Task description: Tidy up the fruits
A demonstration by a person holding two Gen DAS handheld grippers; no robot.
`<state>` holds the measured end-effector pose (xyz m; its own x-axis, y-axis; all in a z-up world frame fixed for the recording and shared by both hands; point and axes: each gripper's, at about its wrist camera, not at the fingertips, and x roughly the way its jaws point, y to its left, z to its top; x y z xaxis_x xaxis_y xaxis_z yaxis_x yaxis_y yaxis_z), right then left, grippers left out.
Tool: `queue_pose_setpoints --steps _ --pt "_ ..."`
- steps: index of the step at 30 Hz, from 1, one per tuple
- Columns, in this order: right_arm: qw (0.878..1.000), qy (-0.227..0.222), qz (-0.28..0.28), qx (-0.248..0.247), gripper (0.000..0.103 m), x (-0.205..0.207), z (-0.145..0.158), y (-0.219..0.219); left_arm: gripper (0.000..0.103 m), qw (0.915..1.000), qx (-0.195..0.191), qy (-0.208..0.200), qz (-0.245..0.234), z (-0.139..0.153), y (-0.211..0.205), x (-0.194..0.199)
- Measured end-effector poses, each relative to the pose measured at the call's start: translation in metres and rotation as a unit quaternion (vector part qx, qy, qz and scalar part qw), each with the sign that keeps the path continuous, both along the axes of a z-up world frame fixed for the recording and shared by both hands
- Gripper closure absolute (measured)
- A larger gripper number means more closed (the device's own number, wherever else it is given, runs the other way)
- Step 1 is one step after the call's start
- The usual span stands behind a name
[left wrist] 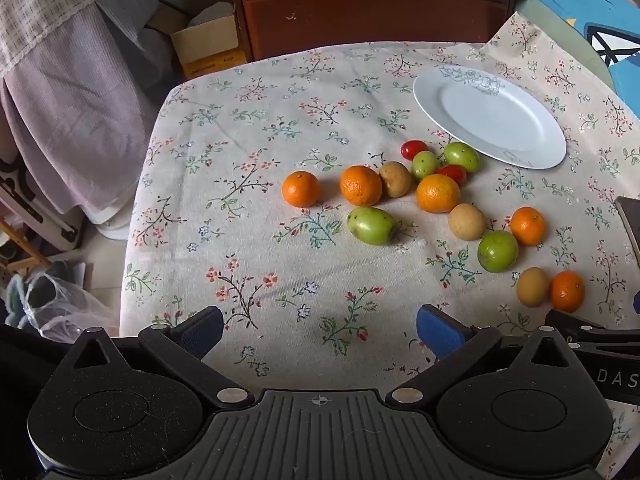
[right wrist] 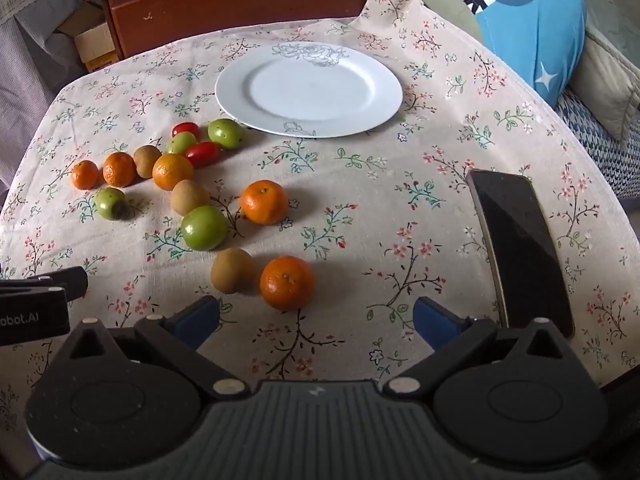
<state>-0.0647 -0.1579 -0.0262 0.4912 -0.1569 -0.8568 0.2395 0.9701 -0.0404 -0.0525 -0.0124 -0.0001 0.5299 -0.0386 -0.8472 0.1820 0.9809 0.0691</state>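
Nothing has been picked up yet. The left gripper (left wrist: 320, 332) hangs over bare cloth with its fingers wide apart and nothing between them, and the right gripper (right wrist: 316, 320) is the same, fingers spread and empty, just short of the nearest orange (right wrist: 287, 282).

All the fruit lies loose on the flowered worktop (left wrist: 248, 128), scattered in a band in front of the white plate (right wrist: 384, 92), which has nothing on it. There are small oranges, glossy green fruits, dull brown round ones and two little red tomatoes. They look firm and smooth, and round enough to roll if nudged. A green fruit (right wrist: 226, 133) touches the plate's near rim.

I'd guess the plate is where they belong, and the sensible start is that nearest orange, with the brown fruit (right wrist: 232, 270) right beside it. Come down squarely so one finger slips into the narrow gap between the two without bumping the brown one, and close across the widest part, gently, since the skin could bruise. Keep well away from the dark phone (right wrist: 520, 248) lying to the right.
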Motion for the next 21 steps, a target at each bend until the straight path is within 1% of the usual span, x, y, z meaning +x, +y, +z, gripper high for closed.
queue_pose_setpoints --steps 4,7,21 --pt "1.000 0.006 0.006 -0.003 0.001 0.0016 0.0015 0.0020 0.000 1.0000 0.002 0.002 -0.002 -0.0025 -0.0006 -0.0008" --pt "1.000 0.005 0.001 0.008 0.001 0.0003 -0.0014 0.0012 0.000 1.0000 0.003 0.002 -0.003 -0.0034 -0.0008 -0.0010" --pt "1.000 0.011 0.010 0.007 0.001 0.0021 -0.0030 0.0065 0.000 0.9999 0.010 0.004 -0.002 -0.0058 -0.0005 -0.0014"
